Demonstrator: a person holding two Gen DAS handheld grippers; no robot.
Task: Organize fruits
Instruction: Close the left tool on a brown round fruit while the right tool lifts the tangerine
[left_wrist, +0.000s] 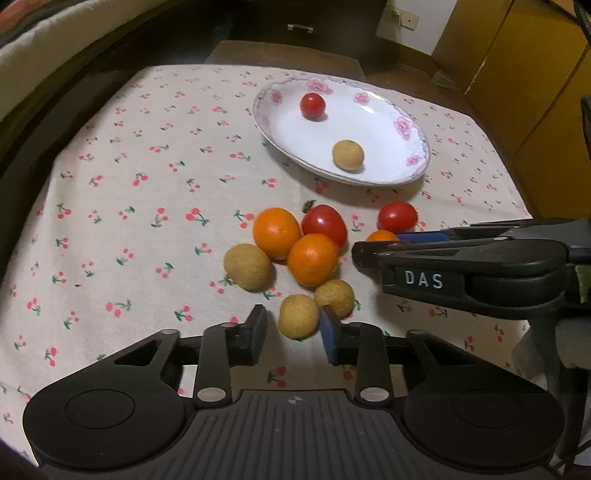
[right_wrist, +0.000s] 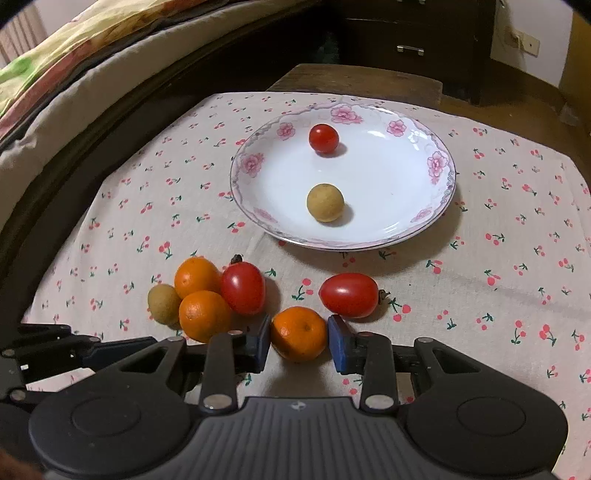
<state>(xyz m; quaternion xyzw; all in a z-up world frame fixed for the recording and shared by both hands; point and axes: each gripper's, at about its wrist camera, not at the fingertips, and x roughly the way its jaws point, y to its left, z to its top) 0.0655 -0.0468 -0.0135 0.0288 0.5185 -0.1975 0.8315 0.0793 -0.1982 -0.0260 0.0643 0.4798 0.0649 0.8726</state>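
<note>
A white floral plate (left_wrist: 402, 173) (right_wrist: 391, 229) holds a red tomato (left_wrist: 312, 105) (right_wrist: 324, 138) and a tan longan (left_wrist: 348, 155) (right_wrist: 325, 202). On the cloth lie oranges (left_wrist: 276, 232) (left_wrist: 313, 259), tomatoes (left_wrist: 325, 224) (left_wrist: 397, 217) and longans (left_wrist: 248, 266) (left_wrist: 334, 297). My left gripper (left_wrist: 293, 330) is open, its pads either side of a longan (left_wrist: 298, 316), with a gap on the left. My right gripper (right_wrist: 298, 341) is open around a small orange (right_wrist: 299, 333), not squeezing it. It shows side-on in the left wrist view (left_wrist: 373, 245).
A cherry-print cloth (left_wrist: 147, 206) covers the small table. A bed edge (right_wrist: 74, 96) runs along the left. A dark drawer unit (right_wrist: 410, 40) and wooden stool (right_wrist: 354, 81) stand behind. Yellow cabinets (left_wrist: 535, 92) stand at the right.
</note>
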